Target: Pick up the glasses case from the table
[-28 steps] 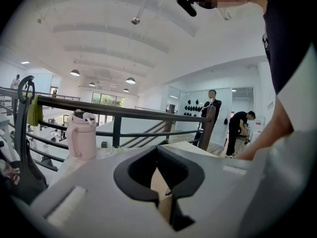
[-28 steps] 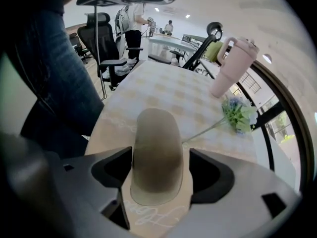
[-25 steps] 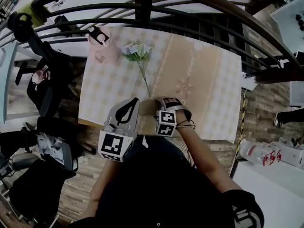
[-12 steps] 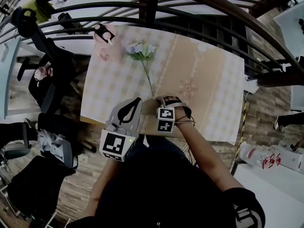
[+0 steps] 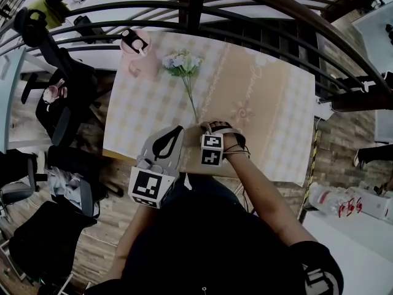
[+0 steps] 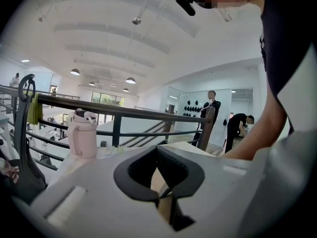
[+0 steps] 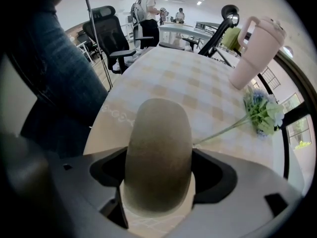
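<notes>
Right gripper [image 7: 159, 168] points down over the glasses case [image 7: 157, 133], which lies at the table [image 7: 163, 78] edge. Its jaws have just been opening and straddle the case, unclamped. Left gripper [image 6: 157, 151] closed, empty.

Right hand-held gripper [image 7: 158, 177] points down, jaws just widened around glasses case [image 7: 157, 138].

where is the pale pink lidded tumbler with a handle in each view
Head view: pale pink tumbler at the far left corner of the table, upper left of picture.
Left gripper view: tumbler left of centre, in front of the dark railing.
Right gripper view: tumbler at upper right, leaning.
Shared landmark: the flower sprig beside it.
</notes>
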A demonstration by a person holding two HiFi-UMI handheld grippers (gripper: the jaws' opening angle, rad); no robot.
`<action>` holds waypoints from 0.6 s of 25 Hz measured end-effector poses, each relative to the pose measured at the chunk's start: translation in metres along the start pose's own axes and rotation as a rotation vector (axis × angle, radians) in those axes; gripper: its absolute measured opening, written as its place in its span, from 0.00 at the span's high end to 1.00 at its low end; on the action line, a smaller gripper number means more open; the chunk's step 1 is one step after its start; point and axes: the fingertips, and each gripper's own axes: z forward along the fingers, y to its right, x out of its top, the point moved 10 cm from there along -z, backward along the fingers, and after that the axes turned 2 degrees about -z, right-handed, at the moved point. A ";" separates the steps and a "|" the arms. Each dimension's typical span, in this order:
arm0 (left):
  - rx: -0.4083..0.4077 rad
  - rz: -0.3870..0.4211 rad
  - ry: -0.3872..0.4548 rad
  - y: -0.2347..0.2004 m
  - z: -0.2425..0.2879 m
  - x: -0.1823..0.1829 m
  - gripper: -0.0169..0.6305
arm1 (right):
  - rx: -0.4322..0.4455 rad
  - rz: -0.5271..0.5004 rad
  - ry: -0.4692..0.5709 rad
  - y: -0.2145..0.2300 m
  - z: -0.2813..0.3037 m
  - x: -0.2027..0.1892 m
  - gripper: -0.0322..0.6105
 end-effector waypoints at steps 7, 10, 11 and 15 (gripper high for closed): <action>-0.005 -0.002 -0.003 0.001 -0.001 -0.001 0.96 | 0.058 0.045 0.000 0.006 0.009 -0.001 0.37; 0.002 -0.005 -0.005 0.000 -0.002 -0.002 0.96 | 0.095 0.062 -0.004 0.009 0.012 -0.002 0.37; 0.004 -0.006 -0.005 -0.001 -0.003 -0.002 0.96 | 0.102 0.065 -0.007 0.010 0.012 -0.002 0.37; 0.007 -0.010 -0.005 -0.004 -0.003 -0.003 0.96 | 0.112 0.066 -0.006 0.011 0.013 -0.001 0.37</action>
